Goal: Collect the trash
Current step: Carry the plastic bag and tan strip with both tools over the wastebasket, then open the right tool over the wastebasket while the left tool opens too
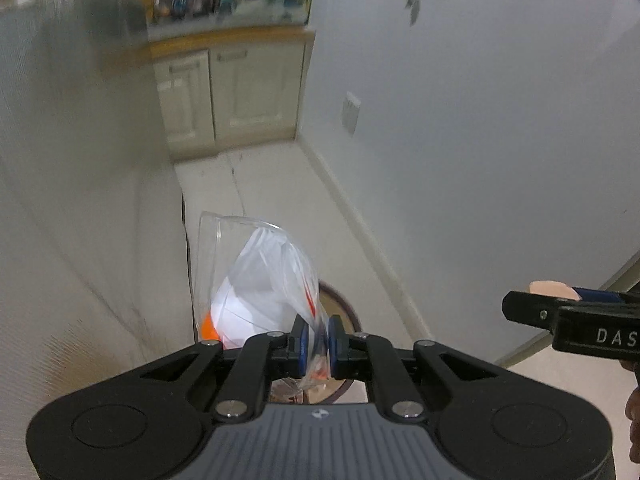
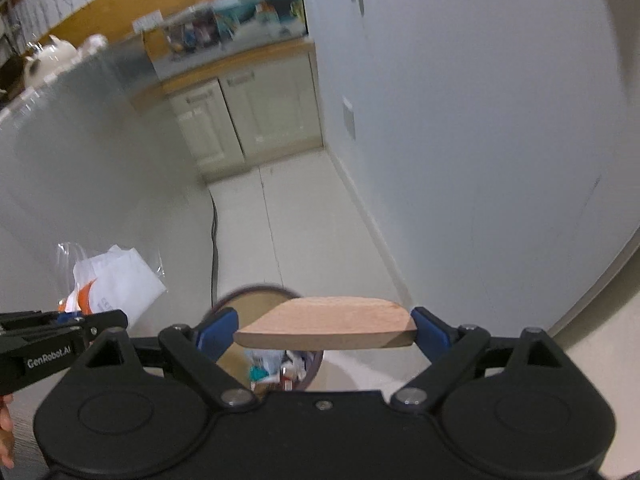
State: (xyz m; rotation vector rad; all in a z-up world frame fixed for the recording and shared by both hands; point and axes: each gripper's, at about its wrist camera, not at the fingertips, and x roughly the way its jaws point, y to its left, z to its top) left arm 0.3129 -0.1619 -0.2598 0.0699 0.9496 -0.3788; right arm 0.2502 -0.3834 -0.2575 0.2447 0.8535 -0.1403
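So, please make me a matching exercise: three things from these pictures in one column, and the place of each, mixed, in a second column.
Things:
1. clear plastic bag
2. wooden piece
3. trash bin

Places:
a. on the floor below both grippers
b. pinched in the left gripper
c. between the wide jaws of the right gripper

Pairs: 1-b, 2-c, 3-a
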